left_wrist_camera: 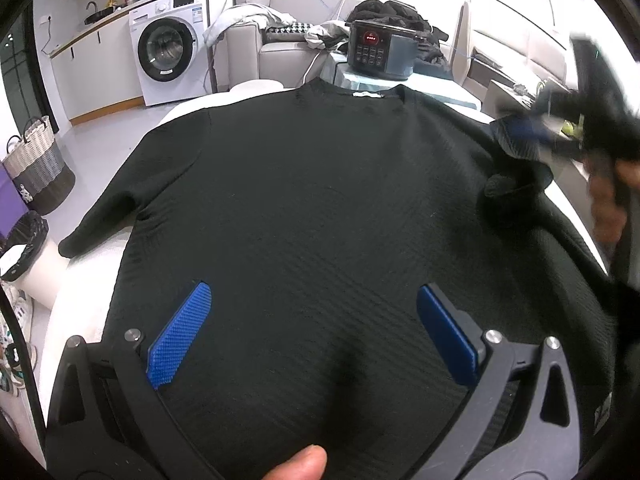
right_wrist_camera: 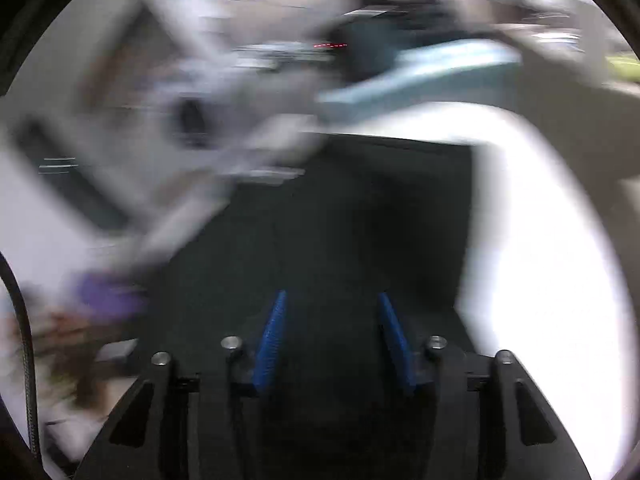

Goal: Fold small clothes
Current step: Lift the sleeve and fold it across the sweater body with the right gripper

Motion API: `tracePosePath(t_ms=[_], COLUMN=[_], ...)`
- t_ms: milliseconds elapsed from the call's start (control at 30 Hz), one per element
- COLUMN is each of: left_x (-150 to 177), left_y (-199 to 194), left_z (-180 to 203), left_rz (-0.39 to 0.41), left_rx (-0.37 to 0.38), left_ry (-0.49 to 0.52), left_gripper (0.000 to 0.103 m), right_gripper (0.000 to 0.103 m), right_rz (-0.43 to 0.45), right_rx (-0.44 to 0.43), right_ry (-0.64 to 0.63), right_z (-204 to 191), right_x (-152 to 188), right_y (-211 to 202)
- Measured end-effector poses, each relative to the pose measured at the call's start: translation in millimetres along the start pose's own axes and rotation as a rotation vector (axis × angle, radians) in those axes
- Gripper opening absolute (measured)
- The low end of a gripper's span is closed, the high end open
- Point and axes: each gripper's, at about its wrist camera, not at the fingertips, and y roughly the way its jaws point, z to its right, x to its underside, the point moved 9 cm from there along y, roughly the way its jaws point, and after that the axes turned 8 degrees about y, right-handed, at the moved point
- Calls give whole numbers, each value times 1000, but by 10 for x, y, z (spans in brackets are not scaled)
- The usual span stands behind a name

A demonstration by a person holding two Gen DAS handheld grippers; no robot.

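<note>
Across the middle of the left wrist view, a black shirt (left_wrist_camera: 320, 208) lies spread flat on a white table (left_wrist_camera: 80, 304), collar toward the top of the frame and hem toward the bottom. Its one sleeve stretches flat to the left edge, while the other sleeve (left_wrist_camera: 516, 160), at the right edge, is rucked up and partly lifted. At that right edge the right gripper (left_wrist_camera: 524, 132) shows as a blur, one blue pad against the raised sleeve; whether it pinches the cloth there cannot be told. The right wrist view, badly smeared, shows that gripper (right_wrist_camera: 332, 336) with its jaws partly apart and nothing visibly between them, dark cloth beneath. At the bottom of the left view the left gripper (left_wrist_camera: 312, 332) hovers over the lower shirt, jaws spread wide, holding nothing.

My judgement: the shirt is laid out and the first fold, the right-edge sleeve inward, is just starting. Next calls for a firm pinch on that sleeve's cuff and a carry toward the middle, the left gripper steadying the body.
</note>
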Motion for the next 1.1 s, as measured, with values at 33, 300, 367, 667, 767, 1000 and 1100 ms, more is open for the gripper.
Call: tracePosePath(t_ms=[33, 300, 367, 667, 767, 1000, 1100], left_x=[-3, -38, -54, -25, -19, -10, -11], left_y=[-10, 31, 29, 51, 76, 149, 159], left_z=[-7, 31, 73, 35, -1, -76, -92], left_rz=[3, 2, 7, -3, -7, -20, -19], left_rx=[-3, 16, 20, 28, 29, 16, 11], left_ry=[0, -8, 2, -5, -14, -25, -31], left_gripper=[102, 102, 102, 102, 102, 102, 102], right_gripper=[44, 49, 49, 32, 8, 8, 41], right_rz=[62, 80, 59, -78, -57, 158, 17], right_rx=[36, 358, 416, 782, 762, 174, 84], right_ry=[-67, -28, -19, -263, -229, -136, -115], right_z=[-104, 553, 628, 737, 827, 30, -115], right_x=[-67, -157, -84, 102, 16, -560, -487], right_y=[-101, -393, -425, 311, 286, 82, 254])
